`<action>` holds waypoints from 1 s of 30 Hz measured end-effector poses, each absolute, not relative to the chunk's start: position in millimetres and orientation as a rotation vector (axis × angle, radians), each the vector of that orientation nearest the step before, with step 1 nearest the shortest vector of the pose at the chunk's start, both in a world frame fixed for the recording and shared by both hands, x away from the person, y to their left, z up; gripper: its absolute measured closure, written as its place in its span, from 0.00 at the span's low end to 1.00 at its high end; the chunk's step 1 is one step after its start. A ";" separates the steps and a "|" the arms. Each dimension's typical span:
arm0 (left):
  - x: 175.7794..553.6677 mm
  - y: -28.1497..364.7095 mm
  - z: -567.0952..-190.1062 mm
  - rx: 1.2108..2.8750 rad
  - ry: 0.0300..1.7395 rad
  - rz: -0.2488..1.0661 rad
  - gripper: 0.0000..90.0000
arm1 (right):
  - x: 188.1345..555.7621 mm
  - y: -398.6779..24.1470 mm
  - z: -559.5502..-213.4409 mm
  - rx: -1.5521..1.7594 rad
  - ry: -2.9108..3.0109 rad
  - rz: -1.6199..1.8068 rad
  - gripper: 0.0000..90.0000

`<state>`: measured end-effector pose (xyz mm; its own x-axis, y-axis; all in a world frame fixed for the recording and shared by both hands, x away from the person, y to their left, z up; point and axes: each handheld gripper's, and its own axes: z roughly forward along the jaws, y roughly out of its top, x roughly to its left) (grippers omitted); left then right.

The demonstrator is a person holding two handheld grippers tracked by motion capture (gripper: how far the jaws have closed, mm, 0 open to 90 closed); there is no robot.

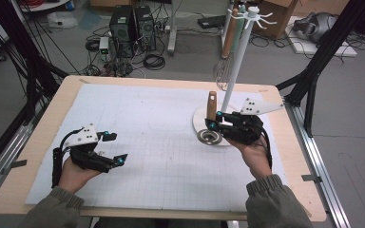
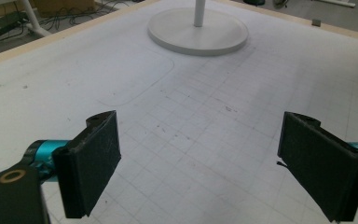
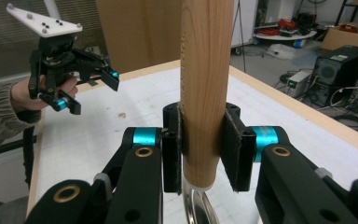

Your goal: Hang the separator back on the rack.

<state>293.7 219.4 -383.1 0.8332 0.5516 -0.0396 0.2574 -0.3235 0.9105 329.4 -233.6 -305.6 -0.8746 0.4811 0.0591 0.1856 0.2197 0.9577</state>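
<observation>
The right gripper (image 1: 214, 126) has its fingers (image 3: 237, 151) clamped on the wooden handle (image 3: 206, 88) of a small metal strainer (image 1: 209, 137), gripping it low, just above where wood meets metal. The handle stands upright with the strainer's bowl hanging beneath, over the round base (image 1: 198, 124) of the white utensil rack (image 1: 237, 59) at the far right of the surface (image 1: 161, 137). Held this way, the free upper end of the handle points toward the rack's hooks, which seems the likely reason for the low grip: it leaves the top clear for hanging beside the whisk (image 1: 225, 66) already suspended there. The left gripper (image 1: 113, 148) rests low over the gridded mat on the near left, well apart from the rack, its fingers (image 2: 91, 168) spread wide with nothing between them; it appears to have no part in the lift and keeps out of the way. The next move probably calls for raising the strainer without tilting it.
</observation>
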 end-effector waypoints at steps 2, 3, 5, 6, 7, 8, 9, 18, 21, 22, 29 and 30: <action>294.4 219.5 -384.5 1.916 0.608 0.333 0.13 | 330.3 -235.5 -302.9 0.639 2.240 1.709 0.80; 294.3 219.3 -385.3 1.915 0.611 0.328 0.11 | 331.3 -236.8 -301.2 0.637 2.237 1.711 0.80; 294.5 218.9 -386.5 1.914 0.611 0.321 0.10 | 332.6 -238.9 -299.3 0.648 2.220 1.727 0.80; 294.6 218.9 -386.9 1.915 0.611 0.324 0.10 | 333.5 -239.9 -298.6 0.652 2.209 1.737 0.80; 294.6 218.9 -387.1 1.915 0.611 0.325 0.09 | 334.1 -240.7 -297.9 0.655 2.204 1.739 0.80; 294.4 219.1 -387.3 1.916 0.617 0.327 0.09 | 334.5 -241.3 -297.1 0.663 2.206 1.737 0.80; 294.3 219.3 -387.4 1.917 0.619 0.330 0.08 | 335.3 -241.8 -296.3 0.666 2.204 1.737 0.80; 293.3 222.8 -389.9 1.919 0.630 0.348 0.06 | 343.4 -245.0 -280.7 0.664 2.200 1.733 0.80; 293.5 223.7 -389.9 1.914 0.636 0.347 0.06 | 347.6 -247.3 -272.5 0.672 2.199 1.735 0.80; 293.6 223.8 -390.2 1.915 0.637 0.348 0.05 | 348.8 -248.0 -270.7 0.670 2.196 1.734 0.80; 294.5 225.7 -390.0 1.908 0.646 0.360 0.05 | 352.7 -251.4 -256.3 0.678 2.182 1.726 0.80; 294.2 225.9 -390.1 1.905 0.653 0.360 0.05 | 353.4 -251.6 -255.1 0.675 2.183 1.722 0.80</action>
<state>294.2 225.9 -390.1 0.8064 0.5896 -0.0449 0.2763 -0.3086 0.9102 353.4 -251.6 -255.1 -0.8517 0.5196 0.0676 0.1867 0.1805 0.9657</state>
